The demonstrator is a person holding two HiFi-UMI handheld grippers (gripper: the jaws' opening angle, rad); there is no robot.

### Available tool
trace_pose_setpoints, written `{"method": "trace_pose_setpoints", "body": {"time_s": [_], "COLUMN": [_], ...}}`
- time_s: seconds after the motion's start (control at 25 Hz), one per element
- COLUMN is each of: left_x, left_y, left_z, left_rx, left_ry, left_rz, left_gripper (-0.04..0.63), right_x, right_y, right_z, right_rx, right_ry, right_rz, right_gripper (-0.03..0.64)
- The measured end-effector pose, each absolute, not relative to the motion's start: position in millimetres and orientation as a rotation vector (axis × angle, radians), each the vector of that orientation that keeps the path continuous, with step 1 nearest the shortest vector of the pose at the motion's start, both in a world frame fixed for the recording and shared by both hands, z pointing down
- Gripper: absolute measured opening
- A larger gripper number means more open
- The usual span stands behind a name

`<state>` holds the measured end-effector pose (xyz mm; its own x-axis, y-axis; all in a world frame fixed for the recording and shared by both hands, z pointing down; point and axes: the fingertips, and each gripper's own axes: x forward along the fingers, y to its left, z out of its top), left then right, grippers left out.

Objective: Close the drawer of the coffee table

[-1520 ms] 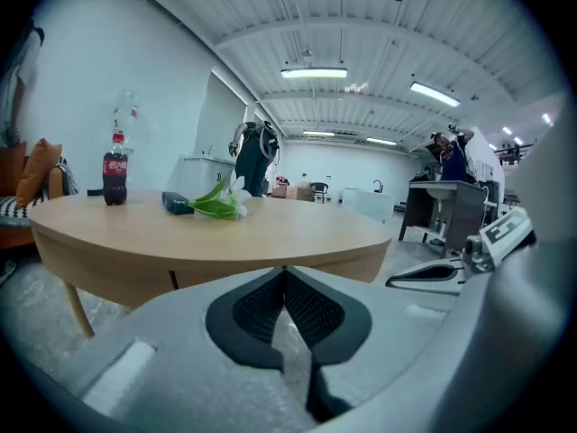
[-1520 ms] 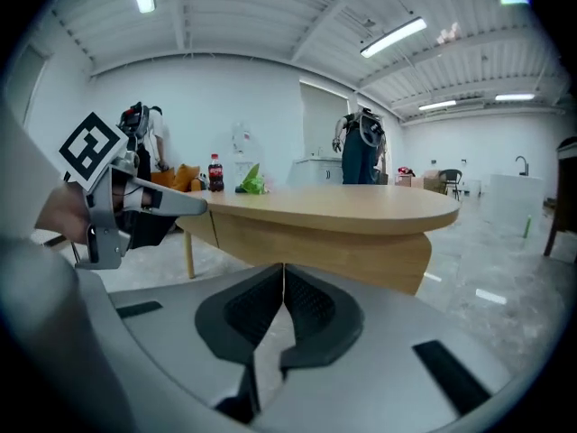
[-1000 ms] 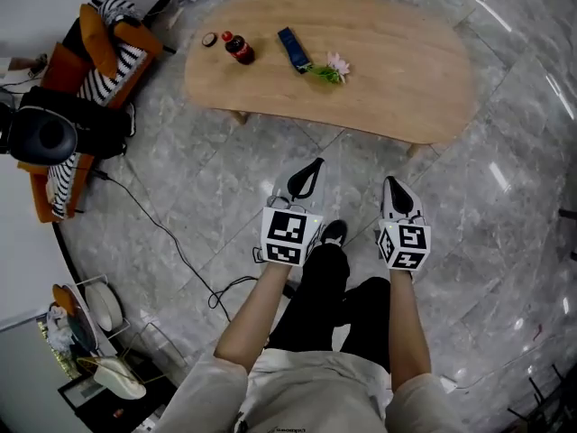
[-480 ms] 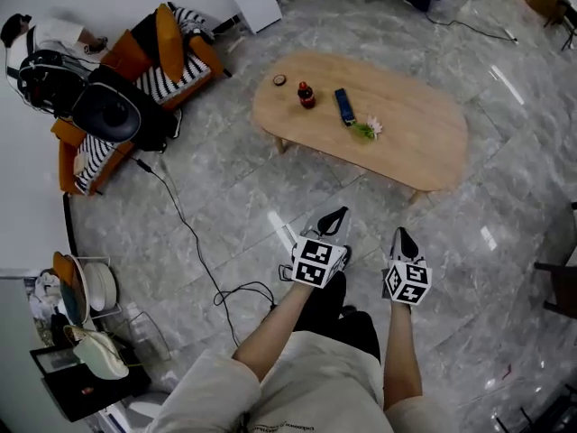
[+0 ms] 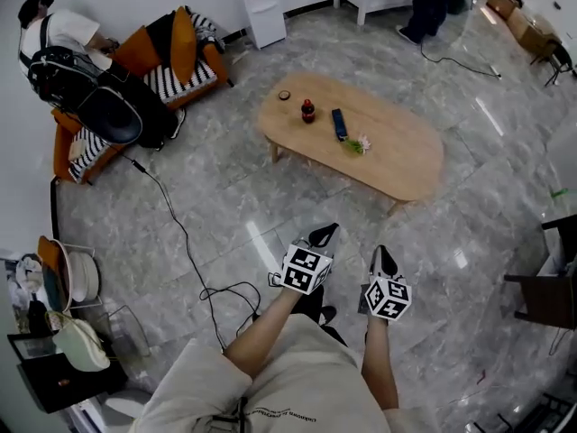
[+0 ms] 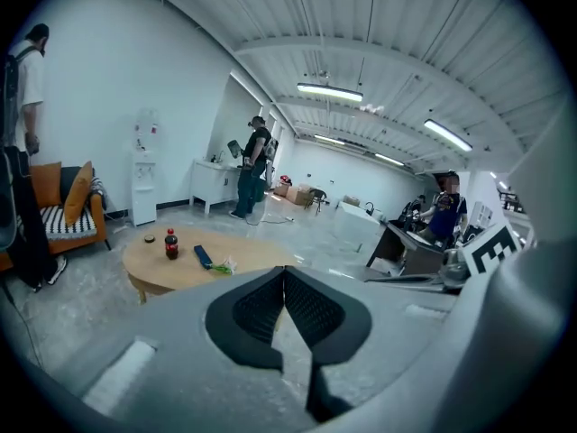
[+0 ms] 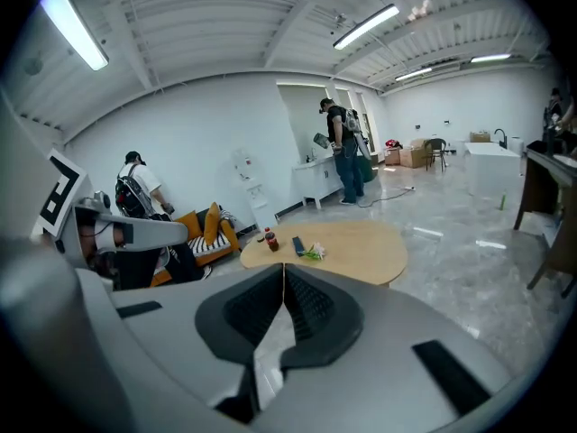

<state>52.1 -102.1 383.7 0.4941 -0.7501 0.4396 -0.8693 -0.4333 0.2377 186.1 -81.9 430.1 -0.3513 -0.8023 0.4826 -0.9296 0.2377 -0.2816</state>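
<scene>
My left gripper [image 5: 325, 234] and right gripper [image 5: 382, 260] are both pressed together, empty, above grey floor [image 5: 297, 197], well apart from the near edge of the coffee table [image 5: 401, 156].

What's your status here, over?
Left gripper and right gripper shut, empty. Oval light-wood coffee table far ahead, no drawer visible. Black cable on floor, leftward.

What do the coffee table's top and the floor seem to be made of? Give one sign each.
Coffee table: apparently light wood or veneer, matt, even tan surface. Floor: probably polished grey stone or marble-look tile; veining, joints and glossy reflections show.
</scene>
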Motion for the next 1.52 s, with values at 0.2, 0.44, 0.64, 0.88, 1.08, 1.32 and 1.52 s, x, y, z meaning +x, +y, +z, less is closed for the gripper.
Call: {"method": "trace_pose_setpoints", "body": {"time_s": [0.2, 0.44, 0.64, 0.88, 1.08, 1.32, 1.52], "left_x": [59.5, 51.4, 48.2, 49.2, 69.7, 73.5, 68.2], "left_y": [-70.5, -41.1, -23.5, -9.0, -2.9, 2.0, -0.1], "left_z": [377.1, 360.5, 366.4, 373.5, 376.9, 372.8, 371.2], "left_rx": [2.308, 2.361, 2.355, 2.342, 2.367, 2.376, 2.370], "left_ry": [-1.315, -1.309, -1.318, -1.313, -1.269, -1.269, -1.291], "left_rz": [0.368, 0.386, 0.380, 0.365, 0.377, 0.381, 0.383], "left_gripper": [0.010, 0.011, 0.011, 0.011, 0.009, 0.010, 0.011], "right_x": [185.9, 174.2, 177.7, 182.2, 190.3, 191.5, 180.9], "right_y": [-42.1, -13.7, 6.5, 28.7, 32.9, 35.8, 30.3], "right_z": [412.0, 399.4, 398.7, 399.2, 395.1, 398.0, 393.7], "right_rx": [1.686, 1.751, 1.767, 1.759, 1.751, 1.725, 1.688], "right_ry": [-2.287, -2.300, -2.294, -2.281, -2.284, -2.283, -2.318], "right_rz": [0.789, 0.795, 0.771, 0.738, 0.700, 0.694, 0.674], "right_gripper": [0.017, 0.017, 0.017, 0.015, 0.016, 0.016, 0.016]}}
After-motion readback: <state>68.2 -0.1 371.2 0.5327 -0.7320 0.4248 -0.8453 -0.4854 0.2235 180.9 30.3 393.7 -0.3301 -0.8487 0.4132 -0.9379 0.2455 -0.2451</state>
